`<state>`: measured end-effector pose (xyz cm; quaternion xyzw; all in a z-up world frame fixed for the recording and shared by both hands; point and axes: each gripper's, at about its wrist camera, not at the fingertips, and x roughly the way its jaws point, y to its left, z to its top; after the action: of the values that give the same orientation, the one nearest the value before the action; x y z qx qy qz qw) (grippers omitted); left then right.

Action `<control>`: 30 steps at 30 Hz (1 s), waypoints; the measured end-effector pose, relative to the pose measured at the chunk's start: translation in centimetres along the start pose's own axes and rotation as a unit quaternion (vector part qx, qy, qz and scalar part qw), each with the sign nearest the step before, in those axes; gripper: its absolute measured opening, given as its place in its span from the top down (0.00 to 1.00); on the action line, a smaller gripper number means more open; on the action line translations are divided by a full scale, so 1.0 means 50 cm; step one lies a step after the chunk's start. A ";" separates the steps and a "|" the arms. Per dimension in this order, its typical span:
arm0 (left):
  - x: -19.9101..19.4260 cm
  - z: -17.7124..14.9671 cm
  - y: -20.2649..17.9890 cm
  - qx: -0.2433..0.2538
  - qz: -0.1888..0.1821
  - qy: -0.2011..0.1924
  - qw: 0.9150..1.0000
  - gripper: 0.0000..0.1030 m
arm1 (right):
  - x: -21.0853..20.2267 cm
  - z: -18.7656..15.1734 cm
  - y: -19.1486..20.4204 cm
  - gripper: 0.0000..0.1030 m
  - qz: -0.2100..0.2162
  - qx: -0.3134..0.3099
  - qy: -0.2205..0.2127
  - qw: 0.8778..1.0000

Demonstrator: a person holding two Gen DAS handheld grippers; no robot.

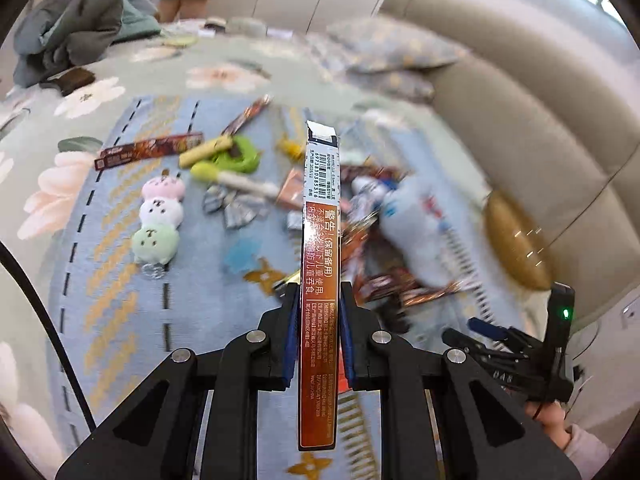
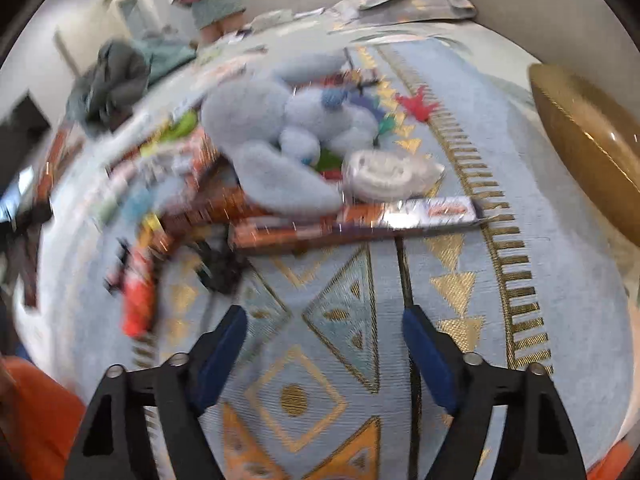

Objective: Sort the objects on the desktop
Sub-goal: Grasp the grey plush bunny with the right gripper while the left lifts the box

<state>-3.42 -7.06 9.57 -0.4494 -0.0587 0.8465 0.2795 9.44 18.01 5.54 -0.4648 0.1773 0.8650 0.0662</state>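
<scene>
Two grippers in play. My left gripper [image 1: 319, 300] is clamped on a long narrow pen box [image 1: 320, 280], brown-orange with white Chinese print and a barcode label near the far end; the blue pads [image 1: 347, 344] press its sides and it sticks straight out ahead, lifted above the mat. My right gripper [image 2: 322, 344] has its jaws wide apart, nothing between them, over bare blue-and-gold patterned mat [image 2: 448, 240].

Beyond the right fingers: two more long boxes [image 2: 360, 224] lying flat side by side across the view, then a pale blue plush toy [image 2: 280, 136] partly on top of them, with a clear wrapped white bundle [image 2: 388, 174] just beside it. Gold bowl [image 2: 588, 148] at the mat's right edge.

Left view, further out: three-ball plush keychain [image 1: 158, 220], pink, white, green, lying left of the held box; green clip-like item [image 1: 236, 156] and another long box [image 1: 148, 150] past it. Grey clothing pile [image 1: 76, 20] at far left. Motion blur hides the rest.
</scene>
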 end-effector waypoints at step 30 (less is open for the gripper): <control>-0.036 0.000 0.040 -0.017 0.024 -0.027 0.999 0.85 | 0.094 0.205 0.192 0.57 -0.097 -0.214 -0.051 0.971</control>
<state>-3.45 -9.67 10.19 -0.4321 -0.0695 0.8637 0.2500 -3.88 12.66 9.17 -0.4388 -0.0619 0.8946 0.0574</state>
